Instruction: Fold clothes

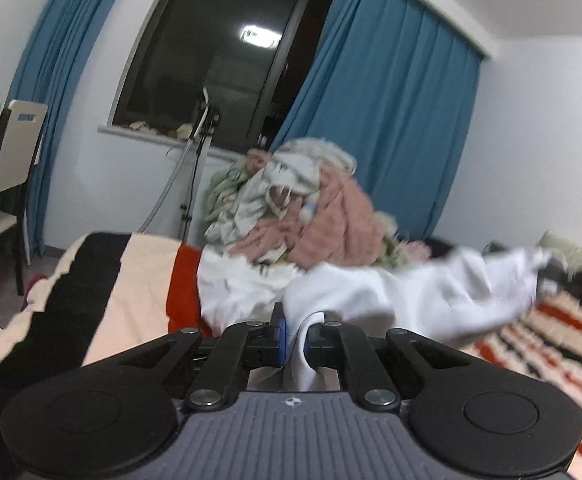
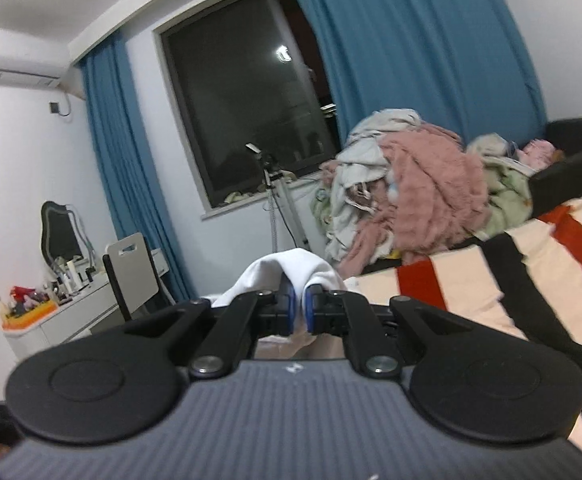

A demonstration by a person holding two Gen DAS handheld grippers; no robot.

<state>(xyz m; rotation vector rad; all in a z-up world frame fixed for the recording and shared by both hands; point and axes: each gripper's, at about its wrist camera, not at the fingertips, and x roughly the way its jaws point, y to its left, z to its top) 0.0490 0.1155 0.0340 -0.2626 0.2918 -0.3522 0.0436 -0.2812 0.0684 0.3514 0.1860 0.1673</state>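
Left gripper [image 1: 295, 334] before laundry pile [image 1: 291, 208]

White garment [image 1: 375, 292] motion-blurred, type unreadable; its far end smears off toward right. Its pinched edges hidden between each gripper's pads. Clothes pile [image 1: 311, 208] blurred, single items not separable. Striped bedspread [image 2: 531, 264] cut by frame edge. Dresser clutter [image 2: 31, 300] too small to identify.
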